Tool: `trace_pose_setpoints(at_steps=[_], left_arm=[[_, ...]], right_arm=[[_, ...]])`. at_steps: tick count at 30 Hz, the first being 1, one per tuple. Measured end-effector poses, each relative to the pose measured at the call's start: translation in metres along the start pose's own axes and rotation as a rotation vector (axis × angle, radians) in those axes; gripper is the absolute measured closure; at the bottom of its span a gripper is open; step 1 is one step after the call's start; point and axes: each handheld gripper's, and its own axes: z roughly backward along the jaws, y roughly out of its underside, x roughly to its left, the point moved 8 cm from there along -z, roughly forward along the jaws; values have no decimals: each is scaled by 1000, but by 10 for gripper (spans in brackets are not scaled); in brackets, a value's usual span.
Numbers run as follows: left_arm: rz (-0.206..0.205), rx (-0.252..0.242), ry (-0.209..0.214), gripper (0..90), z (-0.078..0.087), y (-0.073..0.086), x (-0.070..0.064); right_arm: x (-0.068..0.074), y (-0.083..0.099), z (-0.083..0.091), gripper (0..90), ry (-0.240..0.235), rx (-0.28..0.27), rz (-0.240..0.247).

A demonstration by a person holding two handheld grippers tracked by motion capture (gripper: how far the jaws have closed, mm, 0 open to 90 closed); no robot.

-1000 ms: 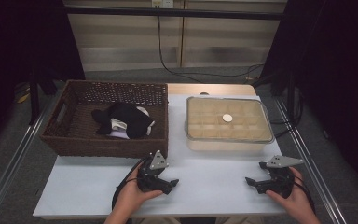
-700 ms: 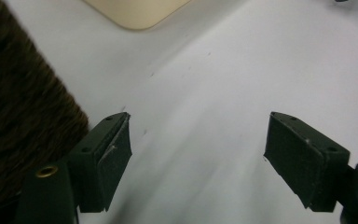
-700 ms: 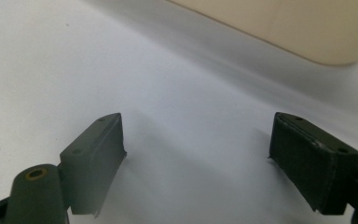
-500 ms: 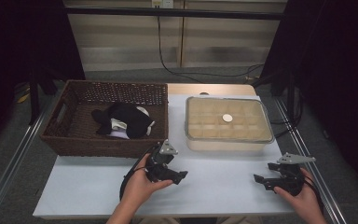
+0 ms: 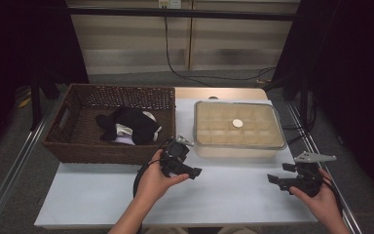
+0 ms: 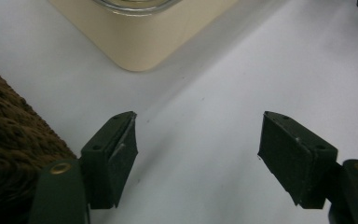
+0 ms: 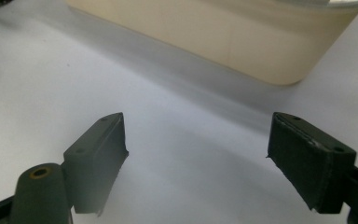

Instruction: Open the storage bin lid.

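Note:
My left gripper (image 5: pixel 189 165) is held over the white table (image 5: pixel 224 195) just in front of the basket's right corner; its jaws stand wide apart with nothing between them (image 6: pixel 198 154). Near the table's right front my right gripper (image 5: pixel 277 181) is also open and empty (image 7: pixel 196 158), pointing left. A brown wicker basket (image 5: pixel 68 141) at the back left holds a bundle of black and white cloth (image 5: pixel 131 124). A beige lidded box (image 5: pixel 238 127) with a small white disc (image 5: pixel 237 123) on its lid stands at the back right; its corner (image 6: pixel 140 42) and its front wall (image 7: pixel 242 37) show in the gripper views.
The basket's woven wall (image 6: pixel 9 135) lies close to the left gripper's left jaw. Bare white table spreads between the two grippers. Metal rails run along both sides of the table, and dark curtains and cables hang behind it.
The left gripper has moved forward and to the right, toward the gap between basket and box. The right gripper has drifted right and a little nearer the front edge.

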Motion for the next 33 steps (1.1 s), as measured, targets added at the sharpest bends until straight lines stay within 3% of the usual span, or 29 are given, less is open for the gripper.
trace_pose_setpoints(at_steps=[6,9,15,17,19,23,33], left_arm=[[-26,7,-4,248,-1,-3,-11],[-25,-11,-10,245,2,-13,-15],[-22,7,-37,235,1,-32,-15],[-12,12,-50,233,-1,-41,-13],[28,-1,-65,231,-4,-53,-10],[77,-6,-94,229,-8,-64,2],[117,-25,-137,230,-10,-87,19]], right_arm=[[-1,-13,5,193,14,-11,14],[-3,-17,4,193,1,-10,15],[-6,-30,7,193,1,-25,15],[-7,-32,8,193,0,-30,14],[-11,-38,10,194,-2,-33,-1],[-16,-45,9,198,11,-26,1],[-28,-61,3,198,50,-36,-33]])
